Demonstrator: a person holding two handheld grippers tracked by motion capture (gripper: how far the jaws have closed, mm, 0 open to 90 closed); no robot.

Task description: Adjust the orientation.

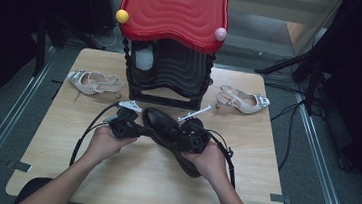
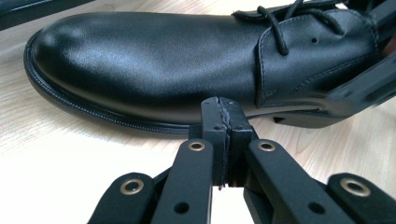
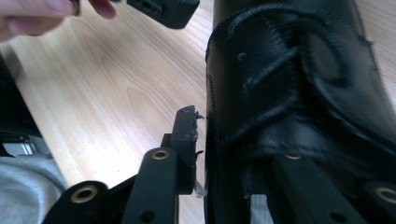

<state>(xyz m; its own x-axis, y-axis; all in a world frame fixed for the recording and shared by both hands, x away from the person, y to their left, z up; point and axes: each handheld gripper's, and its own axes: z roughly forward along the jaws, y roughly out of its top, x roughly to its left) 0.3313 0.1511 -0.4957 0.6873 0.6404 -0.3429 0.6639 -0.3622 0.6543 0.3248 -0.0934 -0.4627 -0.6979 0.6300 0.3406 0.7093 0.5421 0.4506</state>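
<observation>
The black leather lace-up shoe lies on the wooden table, just in front of the black stand with the red top, its rounded, glossy toe pointing toward the far left and its heel toward the near right. It sits sole-down, apparently flat on the wood. Its laces are black, and a stitched welt runs around the sole's edge.

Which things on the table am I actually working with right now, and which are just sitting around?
In the job:
- black shoe, lying mid-table
- left gripper, jaws shut, empty, just beside the shoe's sole
- right gripper, one jaw outside the shoe's side, the other hidden by the leather

Lying about:
- red-roofed rack at the back
- pale sandal left of it
- pale sandal right of it
</observation>
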